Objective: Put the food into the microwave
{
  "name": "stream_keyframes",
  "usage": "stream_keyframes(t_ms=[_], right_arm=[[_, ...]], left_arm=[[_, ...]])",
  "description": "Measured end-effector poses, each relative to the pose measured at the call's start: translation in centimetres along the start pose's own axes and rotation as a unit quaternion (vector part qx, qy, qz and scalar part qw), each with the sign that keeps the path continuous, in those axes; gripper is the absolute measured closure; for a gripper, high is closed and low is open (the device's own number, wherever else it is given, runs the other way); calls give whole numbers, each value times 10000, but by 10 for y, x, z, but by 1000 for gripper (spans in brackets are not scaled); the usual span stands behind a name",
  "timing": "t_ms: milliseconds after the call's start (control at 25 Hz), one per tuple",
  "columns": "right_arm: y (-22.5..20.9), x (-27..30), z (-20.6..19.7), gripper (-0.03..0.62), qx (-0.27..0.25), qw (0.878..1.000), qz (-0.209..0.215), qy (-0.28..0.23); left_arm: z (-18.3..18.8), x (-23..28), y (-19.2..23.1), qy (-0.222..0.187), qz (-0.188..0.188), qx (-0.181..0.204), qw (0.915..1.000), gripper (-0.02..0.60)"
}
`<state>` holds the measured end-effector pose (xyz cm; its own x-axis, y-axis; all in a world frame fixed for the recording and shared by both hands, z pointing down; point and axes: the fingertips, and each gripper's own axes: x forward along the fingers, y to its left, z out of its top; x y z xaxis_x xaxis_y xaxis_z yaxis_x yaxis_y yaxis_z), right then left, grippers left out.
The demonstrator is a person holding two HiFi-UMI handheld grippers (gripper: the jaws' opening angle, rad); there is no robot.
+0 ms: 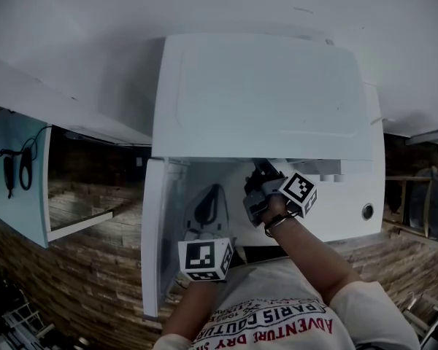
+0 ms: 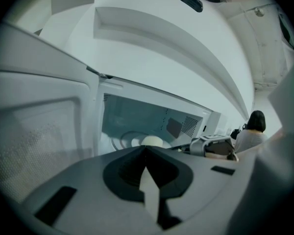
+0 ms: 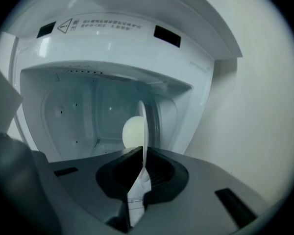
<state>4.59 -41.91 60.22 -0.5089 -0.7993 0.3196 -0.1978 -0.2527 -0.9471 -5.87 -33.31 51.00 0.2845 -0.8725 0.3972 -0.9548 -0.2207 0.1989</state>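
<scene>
The left claw [image 2: 146, 153] has its jaws brought together, tip against tip, with nothing gripped between them. In the head view its marker cube [image 1: 204, 259] sits low and close to the body, and the bare left forearm [image 1: 184, 313] comes up short from the lower edge of the frame. The right claw [image 3: 143, 153] is clamped on the thin rim of a white plate [image 3: 144, 124], which stands edge-on between its jaws. The right forearm [image 1: 310, 254] stretches forward from the short sleeve, further out than the left. The right hand [image 1: 274, 211] is wrapped round the handle just below that claw's marker cube [image 1: 300, 193]. Both claws point forward and slightly downward.
</scene>
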Motion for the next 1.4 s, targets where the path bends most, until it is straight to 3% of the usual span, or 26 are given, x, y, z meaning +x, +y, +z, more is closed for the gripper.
stream_keyframes(t_ms=[200,400,560,680,840,880,960,1120,1320,1400], right_arm=[[13,12,-7,568,-736,9969,-49,276],[20,14,-10,559,-1139,9904,71,776],[26,10,-18,485,-2303,9659,271,1154],[30,7,-29,411,-3362,9301,372,1432],[24,4,-48,391,-5062,8370,144,2074],[22,2,-50,391,-5291,8195,56,2199],[17,0,-49,391,-5487,8014,-113,2378],[12,-1,-41,410,-5612,7865,-438,2540],[-3,-8,-38,426,-6074,7296,-1026,2972],[-10,-10,-39,435,-6086,7235,-1155,3046]], left_arm=[[-2,-3,-1,22,-11,-62,10000,575],[-2,-4,-1,4,-12,-142,9999,576],[0,-5,3,-13,22,-142,9999,575],[-1,-6,4,-1,27,-173,9998,575],[-1,-8,3,0,18,-181,9998,575],[-1,-8,3,-4,18,-178,9998,575],[0,-8,3,-13,20,-176,9998,575],[0,-8,5,-23,24,-191,9998,575],[0,-8,5,-26,9,-217,9998,575],[0,-8,5,-19,1,-229,9997,575]])
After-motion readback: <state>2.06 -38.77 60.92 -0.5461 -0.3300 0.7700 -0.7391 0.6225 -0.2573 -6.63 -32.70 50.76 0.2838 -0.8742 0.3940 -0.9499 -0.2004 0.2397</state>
